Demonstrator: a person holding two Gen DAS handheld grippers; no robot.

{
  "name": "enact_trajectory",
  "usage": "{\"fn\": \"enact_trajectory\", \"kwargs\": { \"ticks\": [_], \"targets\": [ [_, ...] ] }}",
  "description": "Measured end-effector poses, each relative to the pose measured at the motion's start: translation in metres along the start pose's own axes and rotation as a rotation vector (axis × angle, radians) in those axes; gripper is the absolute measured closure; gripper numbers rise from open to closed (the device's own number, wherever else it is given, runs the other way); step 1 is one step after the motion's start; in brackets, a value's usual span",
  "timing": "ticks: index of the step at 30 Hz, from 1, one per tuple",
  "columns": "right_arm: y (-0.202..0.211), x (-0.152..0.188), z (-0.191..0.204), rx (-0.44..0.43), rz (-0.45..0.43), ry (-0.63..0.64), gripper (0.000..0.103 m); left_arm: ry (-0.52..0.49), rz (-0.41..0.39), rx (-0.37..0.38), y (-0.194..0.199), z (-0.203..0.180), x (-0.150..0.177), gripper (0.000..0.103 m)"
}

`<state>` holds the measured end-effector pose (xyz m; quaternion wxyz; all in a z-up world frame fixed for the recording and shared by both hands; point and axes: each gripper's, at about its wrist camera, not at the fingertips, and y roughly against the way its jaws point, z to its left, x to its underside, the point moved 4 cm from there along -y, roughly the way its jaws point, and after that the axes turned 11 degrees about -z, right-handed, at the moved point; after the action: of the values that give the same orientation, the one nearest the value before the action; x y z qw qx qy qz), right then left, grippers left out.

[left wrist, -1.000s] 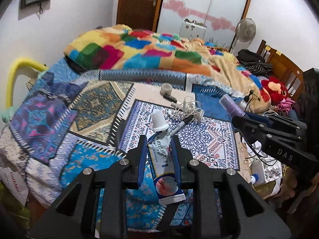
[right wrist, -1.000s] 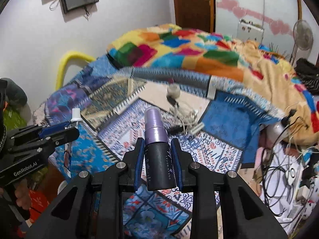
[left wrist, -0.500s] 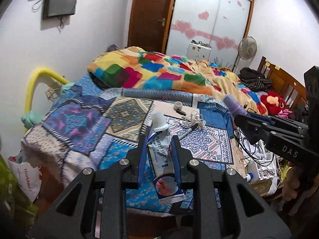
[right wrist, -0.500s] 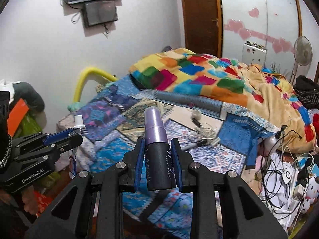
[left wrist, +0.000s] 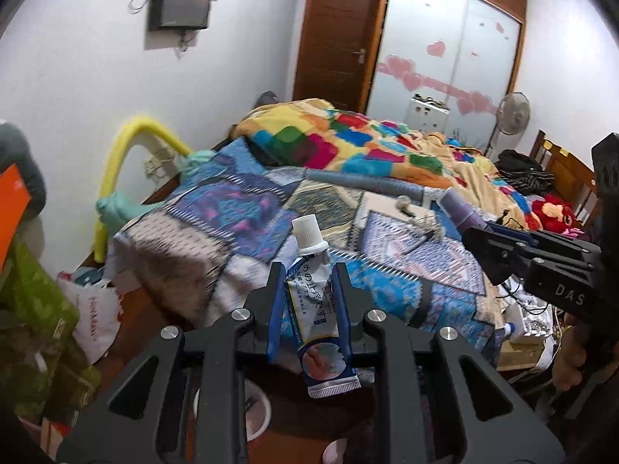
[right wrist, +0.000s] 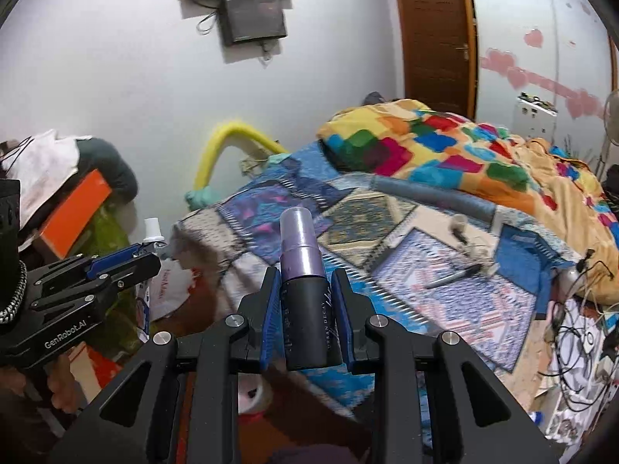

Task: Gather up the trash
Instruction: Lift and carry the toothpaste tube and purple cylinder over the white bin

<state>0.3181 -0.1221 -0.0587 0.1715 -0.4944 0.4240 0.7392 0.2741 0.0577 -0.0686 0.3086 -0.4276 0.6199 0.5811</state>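
Left tongs clamp tube; right tongs clamp bottle — base hidden.

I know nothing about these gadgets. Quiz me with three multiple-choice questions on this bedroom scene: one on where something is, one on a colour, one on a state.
1. Where does the pen lie?
A. on the patterned bedspread
B. on the floor
C. in a gripper

2. What colour is the cap of the tube that the left gripper holds?
A. red
B. white
C. black

3. How is the right gripper?
A. open and empty
B. shut on the spray bottle
C. shut on a cable

Answers: 1 A, the pen rests on the blue pattern near the cables. 2 B, a ribbed white cap tops the tube. 3 B, both pads press the bottle's dark body.
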Motion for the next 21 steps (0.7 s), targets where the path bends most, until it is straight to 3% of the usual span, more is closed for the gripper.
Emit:
{"fn": "enact_trajectory", "kwargs": {
  "ticks": [10, 21],
  "targets": [
    [-0.022, 0.032, 0.069, -0.084, 0.084, 0.04, 0.078, 0.063, 0.099, -0.082, 0.019, 0.074, 0.06, 0.08],
    [-0.084, 0.099, 0.123, -0.166, 0.319, 0.069, 0.078, 0.163, 0.273, -0.147, -0.011, 0.134, 0.145, 0.08]
  ]
}}
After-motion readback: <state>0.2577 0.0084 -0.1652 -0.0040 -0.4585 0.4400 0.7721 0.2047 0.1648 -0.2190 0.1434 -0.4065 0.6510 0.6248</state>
